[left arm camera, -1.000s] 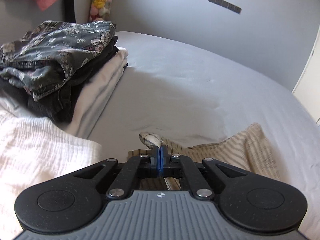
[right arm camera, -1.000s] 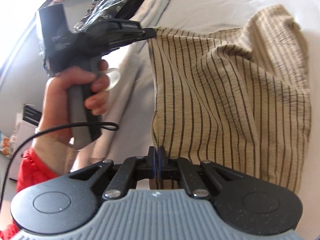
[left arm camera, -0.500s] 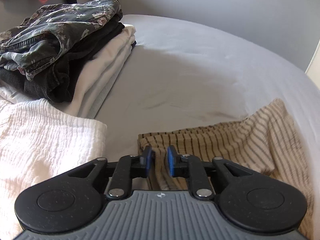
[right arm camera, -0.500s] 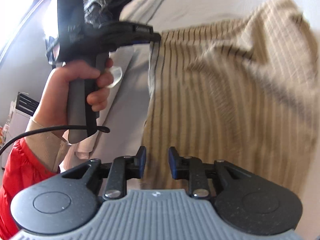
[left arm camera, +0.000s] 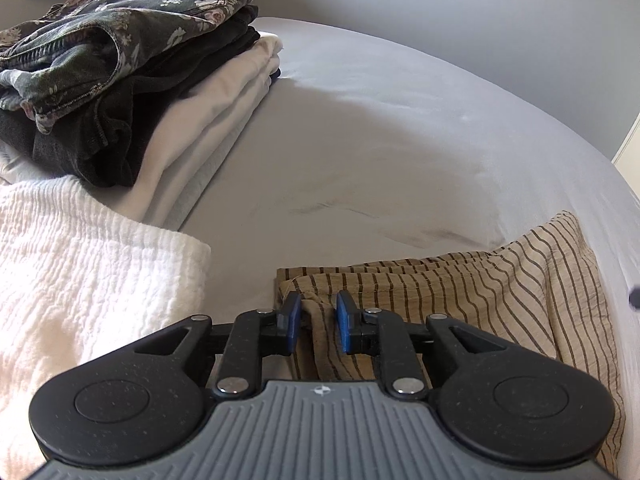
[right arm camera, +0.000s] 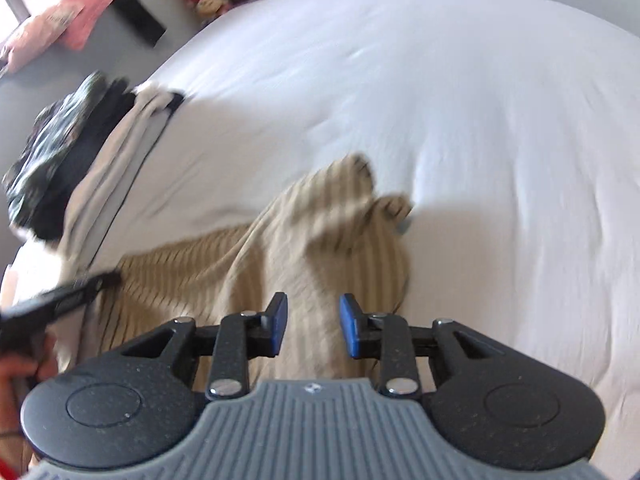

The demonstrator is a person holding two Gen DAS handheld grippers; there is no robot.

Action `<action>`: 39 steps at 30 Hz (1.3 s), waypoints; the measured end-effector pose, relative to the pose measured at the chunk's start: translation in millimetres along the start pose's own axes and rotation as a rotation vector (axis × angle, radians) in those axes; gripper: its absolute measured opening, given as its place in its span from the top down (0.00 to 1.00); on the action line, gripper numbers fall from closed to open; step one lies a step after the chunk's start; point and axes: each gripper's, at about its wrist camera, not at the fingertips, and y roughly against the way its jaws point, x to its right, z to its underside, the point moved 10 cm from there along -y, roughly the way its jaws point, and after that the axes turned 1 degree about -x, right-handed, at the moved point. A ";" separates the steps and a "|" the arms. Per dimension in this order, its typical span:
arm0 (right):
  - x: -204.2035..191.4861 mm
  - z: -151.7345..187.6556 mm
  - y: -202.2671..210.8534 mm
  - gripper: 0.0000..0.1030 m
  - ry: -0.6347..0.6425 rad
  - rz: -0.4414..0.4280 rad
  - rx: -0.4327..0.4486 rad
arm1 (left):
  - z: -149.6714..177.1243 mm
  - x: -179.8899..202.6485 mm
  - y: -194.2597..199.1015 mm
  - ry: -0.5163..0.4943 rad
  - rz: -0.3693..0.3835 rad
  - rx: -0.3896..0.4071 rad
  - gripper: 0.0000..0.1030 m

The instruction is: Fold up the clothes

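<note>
A tan garment with dark stripes (left arm camera: pixel 460 292) lies on the grey bed sheet (left arm camera: pixel 380 140), folded over with its hemmed edge toward the far side. My left gripper (left arm camera: pixel 318 322) is open, its blue pads on either side of the garment's near left corner, holding nothing. In the right wrist view the same garment (right arm camera: pixel 288 240) lies rumpled and blurred. My right gripper (right arm camera: pixel 313 324) is open just above it, empty. The left gripper (right arm camera: pixel 60 300) shows at the garment's left edge.
A stack of folded clothes (left arm camera: pixel 120 72), floral denim on top, black and white below, sits at the far left; it also shows in the right wrist view (right arm camera: pixel 72 156). A white textured cloth (left arm camera: pixel 80 264) lies at the near left. A grey wall (left arm camera: pixel 440 20) stands behind the bed.
Both grippers were shut on the striped garment's corners a second ago. Both have opened and let it go onto the bed. The right gripper has swung away, blurring its view.
</note>
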 end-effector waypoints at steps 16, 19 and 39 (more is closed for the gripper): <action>53.5 -48.4 -86.2 0.78 -0.238 -0.107 -0.008 | 1.9 -5.4 -20.0 0.048 0.019 0.006 0.95; 53.8 -47.3 -84.9 0.94 -0.206 -0.092 0.012 | -1.3 -4.8 -16.5 0.049 0.026 0.033 0.98; 63.8 -42.0 -67.5 0.68 -0.107 -0.033 0.120 | -0.7 2.9 -3.8 -0.028 -0.123 0.065 0.81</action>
